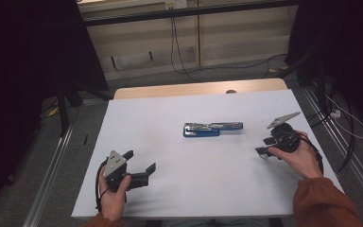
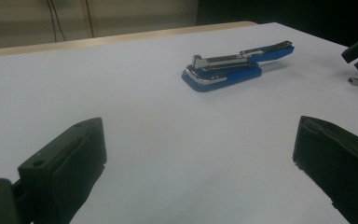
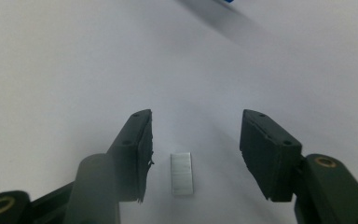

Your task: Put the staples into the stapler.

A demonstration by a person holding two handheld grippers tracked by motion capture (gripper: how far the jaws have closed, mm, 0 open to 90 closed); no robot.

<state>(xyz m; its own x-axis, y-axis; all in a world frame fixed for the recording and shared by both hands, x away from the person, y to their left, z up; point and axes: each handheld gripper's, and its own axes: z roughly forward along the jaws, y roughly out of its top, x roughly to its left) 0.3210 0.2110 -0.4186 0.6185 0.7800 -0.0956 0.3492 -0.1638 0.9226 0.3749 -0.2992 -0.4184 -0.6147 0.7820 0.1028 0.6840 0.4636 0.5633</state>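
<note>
Staples: small silver strip (image 3: pixel 182 173) lay flat on the table (image 1: pixel 170 142), between the jaws of the right gripper (image 3: pixel 193 156), touching neither; in the left gripper view it showed as a small silver block (image 2: pixel 357 81) just below the far gripper.
Right gripper: jaws stood apart, one on each side of the strip, pointed down at the sheet; held at the table's right edge (image 1: pixel 267 146).
Left gripper: jaws spread wide over bare table (image 2: pixel 198 154), holding nothing; seen near the front left (image 1: pixel 139 165), well apart from the work.
Stapler: blue and chrome (image 1: pixel 211 128), lying swung open near the table's centre, its metal magazine exposed (image 2: pixel 235 65); well apart from both grippers.
Step in hand (judged): picking up the strip, probably to load the open stapler.
Doing it well (judged): lower the pads until they nearly touch the table, keep the strip centred and square to the jaws, close slowly on its long sides; a hard or skewed squeeze could break it or flick it away.
</note>
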